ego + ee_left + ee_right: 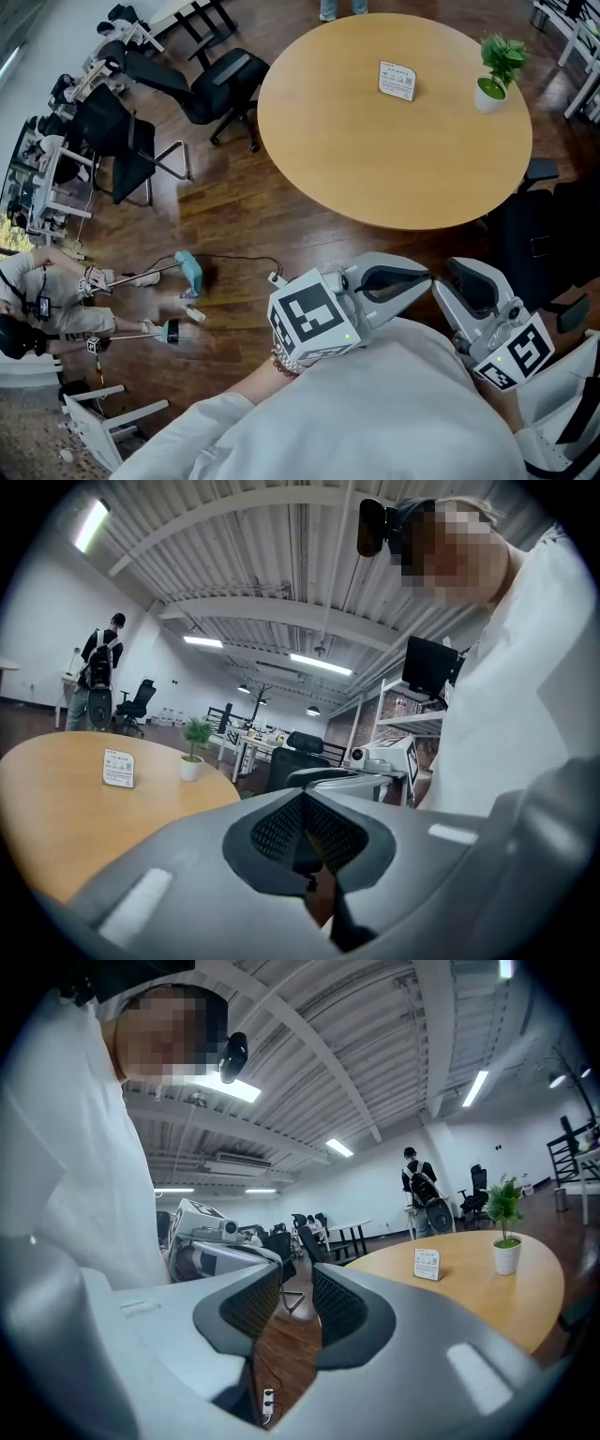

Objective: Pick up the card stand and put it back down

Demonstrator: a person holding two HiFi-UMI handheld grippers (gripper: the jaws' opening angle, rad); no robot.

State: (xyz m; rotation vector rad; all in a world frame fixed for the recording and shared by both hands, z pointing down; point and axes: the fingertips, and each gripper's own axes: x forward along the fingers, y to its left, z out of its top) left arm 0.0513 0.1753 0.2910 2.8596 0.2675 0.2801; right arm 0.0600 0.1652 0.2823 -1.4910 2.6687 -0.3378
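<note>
- Our left gripper [424, 278], at the lower centre of the head view, hangs short of the table, its jaws pressed together on nothing.
- The small white card stand [397, 81] stands upright in the upper middle, on the round light-wooden table [375, 178], well apart from both grippers. We judge the pick-up not yet begun, so reaching, lifting and setting down are all left.
- Our right gripper [461, 272], at the lower right, has its jaws spread, with only floor between them.
- The green plant in a white pot [492, 89] sits near the stand, at the upper right.
</note>
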